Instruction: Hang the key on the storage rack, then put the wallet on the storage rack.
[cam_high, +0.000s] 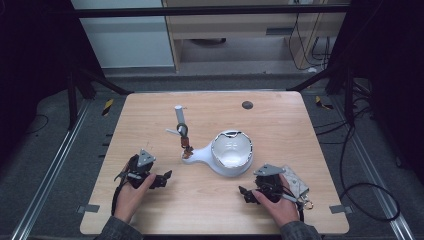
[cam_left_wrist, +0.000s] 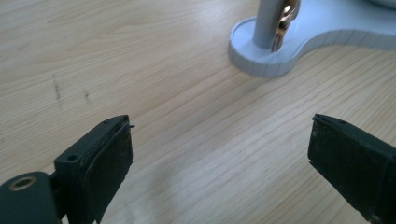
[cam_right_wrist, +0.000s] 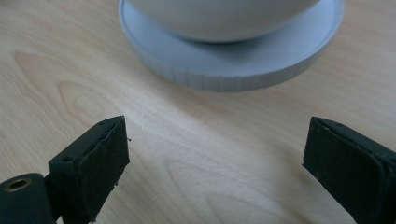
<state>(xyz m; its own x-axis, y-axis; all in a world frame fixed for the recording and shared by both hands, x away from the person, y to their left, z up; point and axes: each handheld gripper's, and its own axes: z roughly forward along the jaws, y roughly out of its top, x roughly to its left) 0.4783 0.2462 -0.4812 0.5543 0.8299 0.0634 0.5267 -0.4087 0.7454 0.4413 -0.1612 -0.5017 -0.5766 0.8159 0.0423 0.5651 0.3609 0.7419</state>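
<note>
High view: the left gripper (cam_high: 161, 180), jaws wide and empty, rested left of the white bowl stand (cam_high: 226, 156), whose post (cam_high: 182, 131) held a brass piece; the right gripper (cam_high: 246, 193), equally agape, waited below-right. Likely an approach, with a reach still needed.

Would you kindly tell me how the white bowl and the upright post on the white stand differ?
The bowl is wide, round and open at the top, with a jagged rim; the post is slim and stands upright. The bowl sits on the stand's larger round end, the post on its smaller end. Small brownish-gold items hang by the post, not the bowl. Both are white.
</note>
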